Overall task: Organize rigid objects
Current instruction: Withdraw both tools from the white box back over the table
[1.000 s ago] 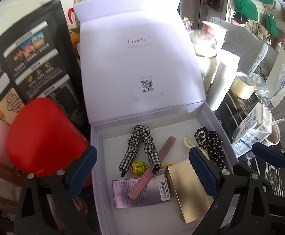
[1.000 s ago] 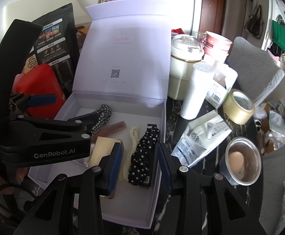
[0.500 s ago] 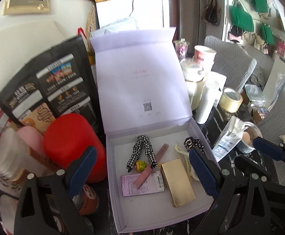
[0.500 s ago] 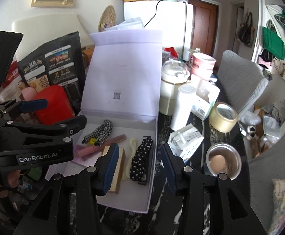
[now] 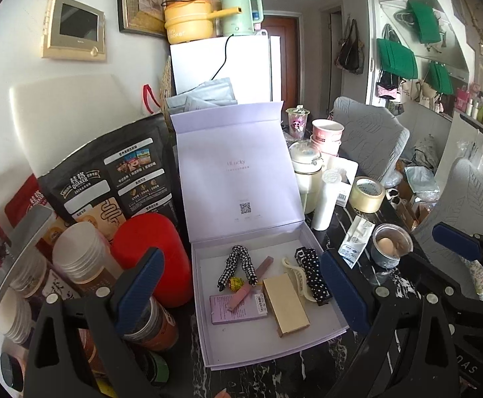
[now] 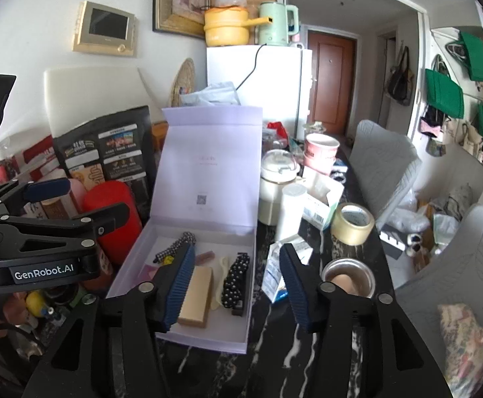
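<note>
**A:** Cluttered dining corner: black marbled table (image 5: 307,376), white fridge (image 5: 221,63) behind, glossy yellow cooker pot (image 5: 188,25) and mint kettle (image 5: 238,13) on top, green bags (image 5: 397,58) hung along the right wall.

**B:** Wider than a second ago?

**A:** Much wider. Both views pulled up and back. Lilac box (image 5: 241,341) now small and mid-frame instead of filling the view. Fridge top and gold wall panel (image 5: 74,28) newly in sight.

**B:** Anything shifted inside?

**A:** No, same layout. Stiff card box, lid (image 5: 234,165) propped upright. Inside: slim gold box (image 5: 286,305), matte and rectangular. Just right of it, cream claw clip (image 5: 296,278) and black polka-dot hair clip (image 5: 314,278). Left of it, soft gingham scrunchie (image 5: 238,265), pink tube (image 5: 251,282), yellow foil candy (image 5: 236,283), flat lilac packet (image 5: 231,310) with a barcode.

**B:** Jaws?

**A:** Left gripper (image 5: 241,258): jaws spread wide, nothing between, raised above the box. Right gripper (image 6: 236,248): jaws just been opening, parted now, ribbed blue pads clear of everything, also empty.

**B:** Around the box?

**A:** Smooth red cylinder (image 5: 155,255) touching its left wall, black printed pouch (image 5: 108,179) standing behind that. To the right, well apart: clear tape roll (image 5: 367,194) and steel cup (image 5: 392,243) holding an egg.
</note>
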Demonstrator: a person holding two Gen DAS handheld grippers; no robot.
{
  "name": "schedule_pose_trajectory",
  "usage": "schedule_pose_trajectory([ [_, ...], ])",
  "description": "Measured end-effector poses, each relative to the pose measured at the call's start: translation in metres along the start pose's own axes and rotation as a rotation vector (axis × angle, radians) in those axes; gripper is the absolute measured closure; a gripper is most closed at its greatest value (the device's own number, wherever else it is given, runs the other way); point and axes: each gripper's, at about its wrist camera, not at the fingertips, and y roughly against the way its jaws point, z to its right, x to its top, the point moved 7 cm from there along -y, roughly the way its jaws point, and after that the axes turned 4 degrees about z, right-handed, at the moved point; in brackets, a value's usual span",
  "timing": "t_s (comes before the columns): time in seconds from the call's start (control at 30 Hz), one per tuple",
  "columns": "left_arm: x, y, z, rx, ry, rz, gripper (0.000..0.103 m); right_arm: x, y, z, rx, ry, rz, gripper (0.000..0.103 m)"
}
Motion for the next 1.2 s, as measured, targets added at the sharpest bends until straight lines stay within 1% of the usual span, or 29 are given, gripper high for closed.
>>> schedule_pose_trajectory([
  [0.1, -0.002, 0.014, 0.0, -0.007, 0.003, 0.014, 0.006, 0.001, 0.017, -0.002, -0.003, 0.003, 0.026, 0.047],
  [0.23, -0.007, 0.033, 0.001, -0.013, -0.001, 0.039, 0.006, -0.001, 0.036, -0.005, -0.012, 0.01, 0.058, 0.035],
  [0.3, -0.01, 0.041, 0.002, -0.013, -0.002, 0.051, 0.006, -0.003, 0.047, -0.007, -0.014, 0.01, 0.074, 0.032],
  [0.37, -0.014, 0.048, 0.003, -0.02, -0.003, 0.061, 0.006, -0.006, 0.055, -0.008, -0.016, 0.004, 0.083, 0.025],
  [0.5, -0.028, 0.058, 0.006, -0.036, -0.004, 0.063, 0.006, -0.017, 0.072, -0.01, -0.034, -0.006, 0.101, 0.022],
  [0.57, -0.036, 0.06, 0.007, -0.04, -0.002, 0.057, 0.006, -0.024, 0.079, -0.01, -0.036, -0.015, 0.1, 0.018],
  [0.8, -0.071, 0.064, 0.008, -0.044, 0.014, 0.016, 0.006, -0.051, 0.089, -0.01, -0.051, -0.042, 0.075, 0.018],
  [1.2, -0.114, 0.078, 0.001, -0.027, 0.05, -0.005, 0.006, -0.094, 0.095, -0.025, -0.015, -0.062, 0.035, 0.018],
])
